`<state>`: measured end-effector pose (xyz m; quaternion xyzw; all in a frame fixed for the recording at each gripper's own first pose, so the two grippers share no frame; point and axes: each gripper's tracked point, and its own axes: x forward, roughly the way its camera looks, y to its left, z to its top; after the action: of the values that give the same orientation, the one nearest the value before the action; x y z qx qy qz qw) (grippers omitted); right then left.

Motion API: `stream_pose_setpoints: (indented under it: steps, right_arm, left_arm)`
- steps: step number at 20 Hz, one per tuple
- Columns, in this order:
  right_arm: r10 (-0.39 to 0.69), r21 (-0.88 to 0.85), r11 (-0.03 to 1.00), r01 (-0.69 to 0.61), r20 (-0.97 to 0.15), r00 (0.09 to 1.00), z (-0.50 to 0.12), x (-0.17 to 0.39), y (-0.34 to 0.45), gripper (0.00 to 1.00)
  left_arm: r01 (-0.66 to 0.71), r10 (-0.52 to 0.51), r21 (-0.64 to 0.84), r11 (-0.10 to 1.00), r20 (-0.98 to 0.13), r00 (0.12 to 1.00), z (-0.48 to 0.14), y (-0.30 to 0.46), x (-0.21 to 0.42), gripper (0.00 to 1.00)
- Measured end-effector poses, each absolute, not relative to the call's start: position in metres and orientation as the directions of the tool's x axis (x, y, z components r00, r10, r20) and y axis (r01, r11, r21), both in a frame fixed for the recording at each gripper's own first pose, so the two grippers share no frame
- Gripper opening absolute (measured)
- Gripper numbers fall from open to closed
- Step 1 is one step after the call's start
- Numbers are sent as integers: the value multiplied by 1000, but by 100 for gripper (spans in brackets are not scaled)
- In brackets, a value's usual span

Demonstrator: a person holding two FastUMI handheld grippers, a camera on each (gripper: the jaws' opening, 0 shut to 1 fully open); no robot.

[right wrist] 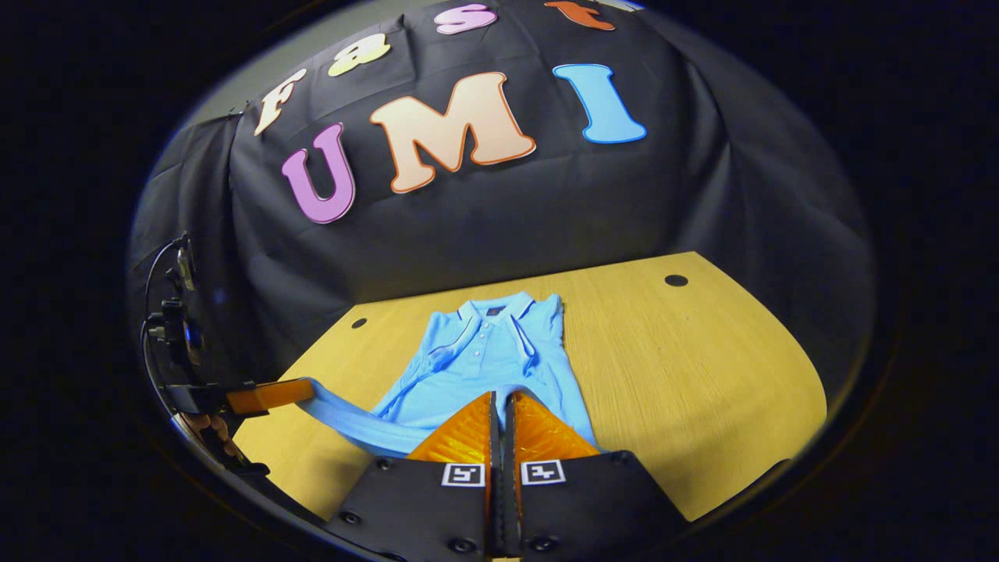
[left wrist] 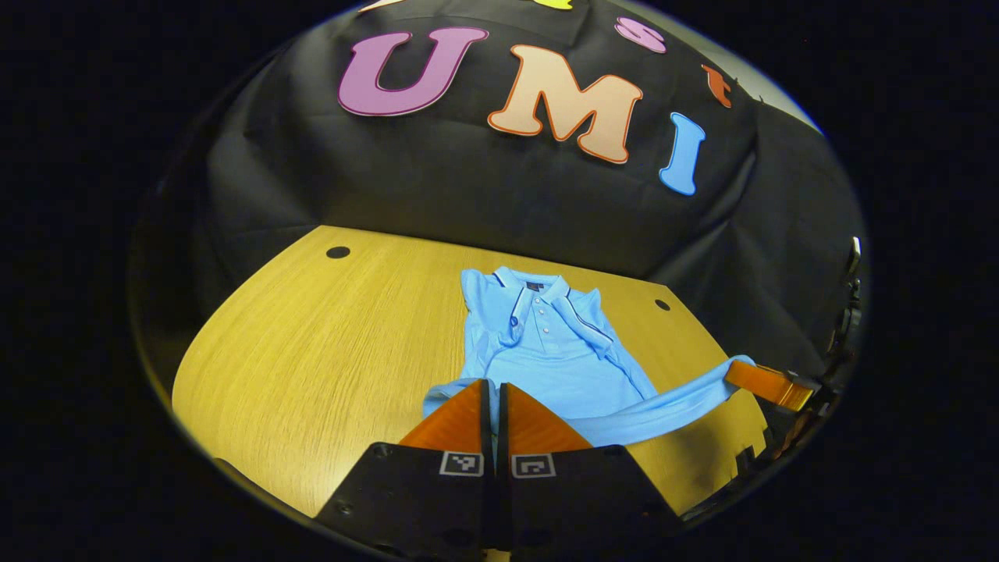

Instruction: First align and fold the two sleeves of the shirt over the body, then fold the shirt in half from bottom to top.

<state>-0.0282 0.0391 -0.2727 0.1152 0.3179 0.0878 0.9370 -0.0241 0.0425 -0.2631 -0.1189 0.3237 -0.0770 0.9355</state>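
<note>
A light blue polo shirt (left wrist: 546, 351) lies collar-away on the wooden table (left wrist: 312, 351), both sleeves folded in over the body. In the left gripper view, my left gripper (left wrist: 494, 390) is shut on the left bottom corner of the shirt. The bottom hem runs raised off the table to my right gripper (left wrist: 741, 371), which pinches the other corner. In the right gripper view, my right gripper (right wrist: 502, 400) is shut on the shirt (right wrist: 484, 359) at its hem. The hem stretches left to the left gripper (right wrist: 306, 388), held by a hand (right wrist: 207, 425).
The table (right wrist: 687, 375) has small round dark holes near its far corners (left wrist: 338, 252) (right wrist: 676, 279). Bare wood lies on both sides of the shirt. The black cloth wall stands just behind the table's far edge.
</note>
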Motion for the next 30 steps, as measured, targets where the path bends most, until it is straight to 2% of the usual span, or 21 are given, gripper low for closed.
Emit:
stream_pose_setpoints:
  steps: [9,18,24,28,29,30]
  right_arm:
    - [195,263,963,-63,-513,836,-276,91,48,2]
    - [108,235,972,15,-500,859,-323,209,49,2]
    - [34,198,975,96,-569,822,-390,243,41,2]
    - [-21,163,974,158,-627,779,-422,245,33,1]
    - [-27,155,975,157,-623,782,-418,244,33,3]
    - [-37,142,979,149,-591,806,-405,249,31,35]
  left_arm:
    - [94,-242,-286,954,-545,803,-264,47,95,0]
    - [110,-262,-299,948,-536,802,-300,47,217,0]
    - [139,-270,-264,954,-565,780,-351,36,263,0]
    - [130,-248,-230,964,-618,746,-378,39,263,2]
    - [140,-260,-236,962,-620,740,-378,35,261,11]
    - [145,-269,-247,958,-604,750,-370,34,259,33]
